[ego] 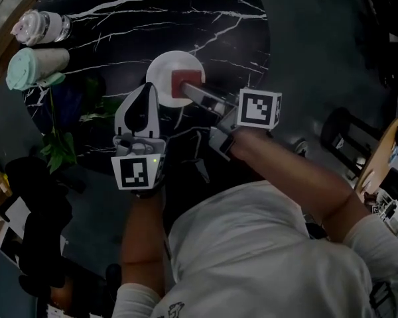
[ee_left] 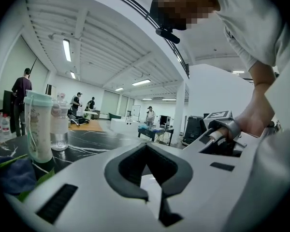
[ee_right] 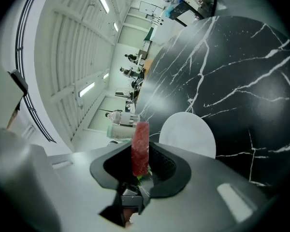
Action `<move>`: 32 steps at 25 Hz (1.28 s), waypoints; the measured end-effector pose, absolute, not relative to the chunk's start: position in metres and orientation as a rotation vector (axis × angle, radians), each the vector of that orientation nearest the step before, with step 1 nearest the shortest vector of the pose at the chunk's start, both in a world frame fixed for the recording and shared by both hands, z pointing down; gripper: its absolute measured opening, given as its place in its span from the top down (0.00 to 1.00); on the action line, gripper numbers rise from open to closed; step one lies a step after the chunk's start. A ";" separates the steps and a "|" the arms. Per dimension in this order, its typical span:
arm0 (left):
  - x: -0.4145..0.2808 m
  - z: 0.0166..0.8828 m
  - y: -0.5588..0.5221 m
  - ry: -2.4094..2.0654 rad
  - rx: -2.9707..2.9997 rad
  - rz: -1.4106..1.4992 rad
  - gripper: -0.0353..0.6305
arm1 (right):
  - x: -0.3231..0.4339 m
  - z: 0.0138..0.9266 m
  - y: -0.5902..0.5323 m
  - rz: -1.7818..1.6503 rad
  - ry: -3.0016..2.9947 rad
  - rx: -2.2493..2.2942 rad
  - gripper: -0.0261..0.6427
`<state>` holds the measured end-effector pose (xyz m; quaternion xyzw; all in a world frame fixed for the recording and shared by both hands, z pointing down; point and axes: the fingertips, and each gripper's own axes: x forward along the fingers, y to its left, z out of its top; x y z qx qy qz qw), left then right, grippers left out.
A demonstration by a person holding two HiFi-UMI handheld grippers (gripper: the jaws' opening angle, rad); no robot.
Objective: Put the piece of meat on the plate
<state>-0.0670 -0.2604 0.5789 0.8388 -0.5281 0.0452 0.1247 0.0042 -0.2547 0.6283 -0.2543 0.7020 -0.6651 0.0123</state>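
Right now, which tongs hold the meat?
The right tongs, clamped on the red meat; the left tongs are shut and empty.

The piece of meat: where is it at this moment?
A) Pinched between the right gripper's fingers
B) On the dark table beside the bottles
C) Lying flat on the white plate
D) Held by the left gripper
A: the right gripper view shows the red piece of meat standing upright between the fingers of the right gripper, with the white plate bare beyond it.
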 end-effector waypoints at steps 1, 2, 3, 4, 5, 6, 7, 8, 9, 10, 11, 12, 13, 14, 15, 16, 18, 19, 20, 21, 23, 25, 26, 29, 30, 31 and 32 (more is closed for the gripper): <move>-0.068 0.584 -0.261 -1.542 2.436 0.131 0.94 | 0.003 0.636 -0.255 -2.085 2.186 -0.802 0.83; -0.069 0.589 -0.262 -1.545 2.428 0.131 0.94 | 0.002 0.642 -0.255 -2.094 2.187 -0.808 0.83; -0.069 0.594 -0.262 -1.547 2.421 0.131 0.94 | 0.001 0.648 -0.256 -2.101 2.190 -0.812 0.83; -0.070 0.599 -0.263 -1.549 2.415 0.131 0.94 | 0.000 0.654 -0.256 -2.111 2.193 -0.816 0.83; -0.070 0.603 -0.264 -1.552 2.407 0.129 0.94 | -0.001 0.660 -0.256 -2.122 2.198 -0.823 0.83; -0.071 0.607 -0.265 -1.555 2.400 0.126 0.94 | -0.002 0.666 -0.255 -2.138 2.201 -0.833 0.83; -0.071 0.610 -0.265 -1.559 2.394 0.124 0.94 | -0.002 0.672 -0.254 -2.155 2.202 -0.844 0.83; -0.071 0.613 -0.265 -1.562 2.389 0.125 0.94 | -0.002 0.678 -0.252 -2.170 2.206 -0.850 0.83; -0.071 0.616 -0.266 -1.563 2.385 0.126 0.94 | -0.002 0.683 -0.252 -2.180 2.212 -0.853 0.83; -0.071 0.619 -0.266 -1.564 2.382 0.127 0.94 | -0.003 0.687 -0.251 -2.186 2.218 -0.855 0.83; -0.070 0.621 -0.266 -1.563 2.380 0.127 0.94 | -0.004 0.690 -0.252 -2.188 2.222 -0.855 0.83; -0.070 0.623 -0.266 -1.562 2.377 0.127 0.94 | -0.004 0.692 -0.253 -2.187 2.225 -0.853 0.83; -0.070 0.625 -0.266 -1.562 2.374 0.126 0.94 | -0.005 0.694 -0.254 -2.187 2.224 -0.854 0.83; -0.071 0.627 -0.266 -1.564 2.369 0.124 0.94 | -0.005 0.696 -0.255 -2.190 2.220 -0.859 0.83; -0.072 0.629 -0.266 -1.567 2.364 0.120 0.94 | -0.006 0.699 -0.256 -2.193 2.218 -0.862 0.83; -0.072 0.631 -0.266 -1.570 2.359 0.115 0.94 | -0.007 0.700 -0.256 -2.189 2.223 -0.859 0.83; -0.072 0.635 -0.265 -1.572 2.350 0.108 0.94 | -0.009 0.700 -0.256 -2.181 2.239 -0.846 0.83; -0.072 0.637 -0.264 -1.570 2.346 0.109 0.94 | -0.011 0.700 -0.256 -2.183 2.245 -0.843 0.83; -0.073 0.639 -0.263 -1.567 2.343 0.111 0.94 | -0.012 0.700 -0.255 -2.186 2.249 -0.843 0.83; -0.074 0.640 -0.263 -1.566 2.341 0.109 0.94 | -0.013 0.700 -0.254 -2.193 2.251 -0.846 0.82; -0.075 0.640 -0.262 -1.566 2.338 0.096 0.94 | -0.013 0.702 -0.252 -2.218 2.237 -0.873 0.82; -0.076 0.640 -0.260 -1.560 2.333 0.090 0.94 | -0.012 0.703 -0.251 -2.232 2.224 -0.900 0.82; -0.076 0.640 -0.260 -1.556 2.333 0.089 0.94 | -0.012 0.704 -0.251 -2.237 2.217 -0.916 0.82; -0.074 0.639 -0.258 -1.544 2.341 0.085 0.94 | -0.011 0.706 -0.252 -2.252 2.195 -0.954 0.82; -0.073 0.639 -0.258 -1.541 2.340 0.078 0.94 | -0.011 0.706 -0.252 -2.256 2.193 -0.963 0.82; -0.073 0.638 -0.257 -1.538 2.339 0.069 0.94 | -0.011 0.706 -0.252 -2.258 2.194 -0.974 0.82; -0.072 0.637 -0.256 -1.535 2.338 0.063 0.94 | -0.011 0.706 -0.253 -2.257 2.197 -0.988 0.82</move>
